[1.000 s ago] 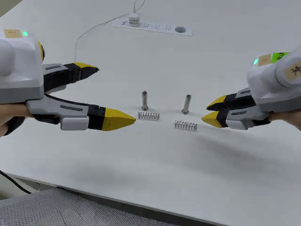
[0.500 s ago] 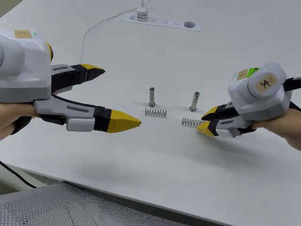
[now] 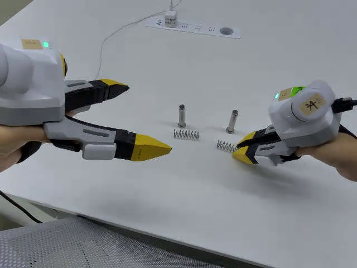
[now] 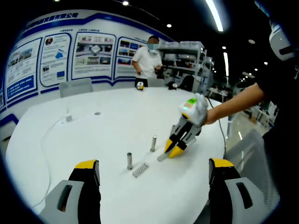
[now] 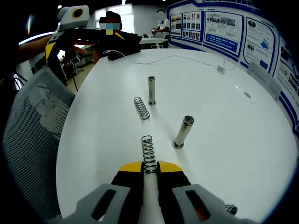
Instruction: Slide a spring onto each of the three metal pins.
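Two metal pins stand upright on the white table, a left pin and a right pin. One spring lies flat just in front of the left pin. A second spring lies in front of the right pin, and my right gripper is shut on its right end. In the right gripper view this spring runs forward out of the yellow tips of my right gripper. My left gripper hovers wide open to the left of the pins, holding nothing.
A white power strip with a plug and a cable lies at the table's far edge. A grey mesh chair sits below the near edge. A small coil lies beside my right gripper. People stand in the background.
My right gripper has dropped and moved left onto the right-hand spring, and its jaws have closed on the spring's end. My left gripper has stayed open at about the same place.
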Motion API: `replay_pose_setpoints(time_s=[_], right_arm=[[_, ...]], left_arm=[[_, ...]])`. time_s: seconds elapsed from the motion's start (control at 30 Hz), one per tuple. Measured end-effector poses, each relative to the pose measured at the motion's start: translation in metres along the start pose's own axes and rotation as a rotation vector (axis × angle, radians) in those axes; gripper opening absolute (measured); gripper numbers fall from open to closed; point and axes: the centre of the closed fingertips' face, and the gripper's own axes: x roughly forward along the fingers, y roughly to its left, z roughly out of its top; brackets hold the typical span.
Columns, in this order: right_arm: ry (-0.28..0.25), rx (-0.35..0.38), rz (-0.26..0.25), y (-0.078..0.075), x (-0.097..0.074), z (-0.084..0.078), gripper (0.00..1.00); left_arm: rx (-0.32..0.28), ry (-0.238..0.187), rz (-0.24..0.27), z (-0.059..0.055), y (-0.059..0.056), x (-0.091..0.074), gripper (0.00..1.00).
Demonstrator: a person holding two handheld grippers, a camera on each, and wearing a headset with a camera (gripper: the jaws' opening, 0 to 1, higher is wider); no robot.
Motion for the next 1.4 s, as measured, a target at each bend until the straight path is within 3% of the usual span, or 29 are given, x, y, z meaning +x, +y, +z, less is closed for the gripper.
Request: replay_pose_setpoints(time_s=[0.17, 0.4, 0.63, 0.73, 0.83, 1.0, 1.23, 1.4], right_arm=[[0.004, 0.001, 0.009, 0.002, -0.005, 0.000, 0.11], [-0.023, -0.014, 0.021, 0.004, -0.027, 0.015, 0.11], [-0.051, -0.093, 0.056, 0.009, -0.062, 0.043, 0.11], [-0.055, -0.145, 0.088, 0.019, -0.075, 0.052, 0.11], [-0.058, -0.178, 0.105, 0.029, -0.083, 0.056, 0.11], [-0.080, -0.210, 0.128, 0.045, -0.092, 0.061, 0.11], [-0.110, -0.181, 0.146, 0.054, -0.100, 0.066, 0.11], [-0.116, -0.221, 0.154, 0.061, -0.104, 0.070, 0.10]], left_arm=[[0.010, 0.006, -0.012, 0.001, -0.004, 0.002, 0.98], [0.031, 0.011, -0.037, 0.001, -0.013, 0.006, 0.93], [0.067, -0.004, -0.082, 0.010, -0.027, 0.016, 0.86], [0.107, -0.011, -0.119, 0.015, -0.039, 0.023, 0.81], [0.122, -0.016, -0.129, 0.017, -0.043, 0.031, 0.78], [0.133, -0.024, -0.155, 0.020, -0.052, 0.044, 0.72], [0.181, 0.004, -0.209, 0.016, -0.071, 0.059, 0.64], [0.199, 0.003, -0.232, 0.018, -0.078, 0.064, 0.56]])
